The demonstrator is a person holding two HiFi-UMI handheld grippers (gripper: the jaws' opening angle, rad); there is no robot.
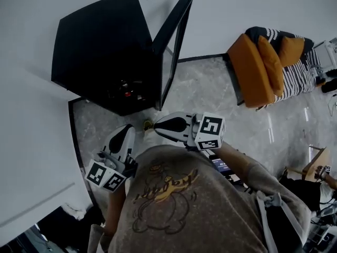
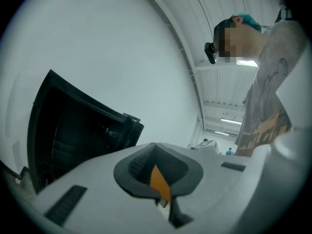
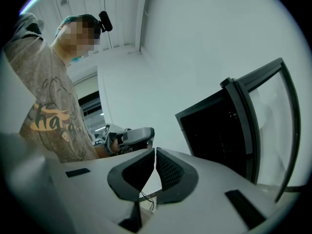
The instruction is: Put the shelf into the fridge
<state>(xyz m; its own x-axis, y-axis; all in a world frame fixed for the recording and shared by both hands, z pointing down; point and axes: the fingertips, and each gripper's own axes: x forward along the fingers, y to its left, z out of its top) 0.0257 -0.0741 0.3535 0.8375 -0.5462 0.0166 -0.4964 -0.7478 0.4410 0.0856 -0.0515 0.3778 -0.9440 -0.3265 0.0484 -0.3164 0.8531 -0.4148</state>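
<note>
The black fridge (image 1: 100, 46) stands against the white wall with its door (image 1: 174, 41) swung open and a dark inside. I see no shelf in any view, and nothing sits in either gripper. My left gripper (image 1: 128, 128) is held low in front of the fridge, jaws shut and empty. My right gripper (image 1: 156, 125) is just to its right, near the door's lower edge, also shut and empty. The left gripper view shows its own closed jaws (image 2: 155, 150) and the fridge (image 2: 73, 130) beyond them. The right gripper view shows closed pads (image 3: 155, 152), the left gripper (image 3: 129, 138) and the fridge (image 3: 219, 130).
An orange sofa (image 1: 263, 65) with striped cushions stands at the right on the grey marble floor (image 1: 210, 88). White wall surrounds the fridge. The person's torso (image 1: 179, 204) fills the bottom of the head view. Dark gear lies at the lower right edge.
</note>
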